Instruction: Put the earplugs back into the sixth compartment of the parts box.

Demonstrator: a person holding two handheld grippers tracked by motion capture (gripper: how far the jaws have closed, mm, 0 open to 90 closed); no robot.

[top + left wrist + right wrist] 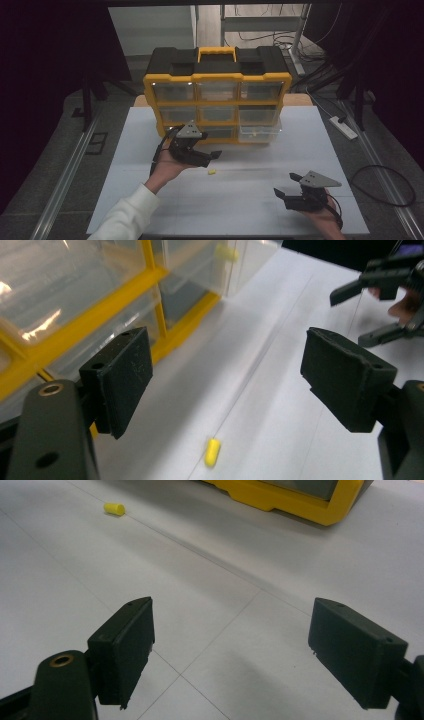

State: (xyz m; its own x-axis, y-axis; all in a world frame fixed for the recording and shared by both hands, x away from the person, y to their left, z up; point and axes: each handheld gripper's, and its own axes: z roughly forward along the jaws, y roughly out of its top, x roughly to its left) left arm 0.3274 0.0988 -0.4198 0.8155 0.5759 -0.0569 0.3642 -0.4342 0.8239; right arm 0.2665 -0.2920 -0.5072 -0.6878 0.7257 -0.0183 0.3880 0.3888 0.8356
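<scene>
Right gripper [286, 185]: jaws wide apart, empty, near the table's front edge.
Small yellow plastic plug [212, 452]: lies on the white table [250, 200], between and below the left gripper's [215, 154] wide-apart, empty jaws.
Good move: go straight down, then squeeze gently.
Far: yellow-and-black drawer box [217, 77], one clear drawer [259, 132] pulled out.

My high view sits above my side of the white table [250, 200] and looks forward and down, taking in the whole yellow drawer cabinet [217, 97] at its far edge. The left gripper view rides low and close — it looks along the tabletop beside the cabinet's bottom drawers, with the right gripper [387, 305] farther off. The right gripper view skims the table toward the cabinet's base. All three share the small yellow plug [212, 172] — and the cabinet.
</scene>
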